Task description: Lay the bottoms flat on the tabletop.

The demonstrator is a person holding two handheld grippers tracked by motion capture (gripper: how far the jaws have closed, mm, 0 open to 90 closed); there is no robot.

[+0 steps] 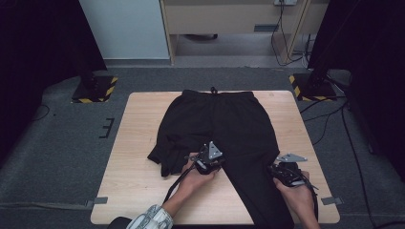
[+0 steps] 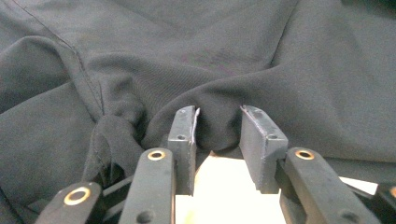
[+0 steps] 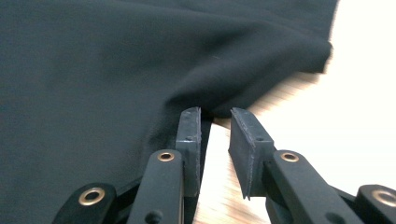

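Fabric this soft will sag and slide the moment it is lifted: the black knit jogging trousers (image 1: 224, 129) look light, limp and quick to bunch, so a pinch on a hem or folded edge should hold better than one on the flat of a leg. They lie spread on the pale wooden worktop (image 1: 138, 124), elastic waistband with its drawcord at the far side. The leg on the person's left is rumpled and doubled back on itself; the other leg runs straight down towards the near edge.

The left gripper (image 2: 217, 135) sits at the crumpled inner edge of the trousers, by the crotch. Its jaws stand somewhat apart with a raised fold of cloth between their tips; I cannot tell whether the pads actually press that fold.

The right gripper (image 3: 215, 123) is at the outer edge of the straight leg. Its jaws are narrowly apart, the cloth edge just reaching their tips, with bare wood visible in the gap, so nothing looks clamped.

In the close views the weave is fine, matte and dark charcoal.
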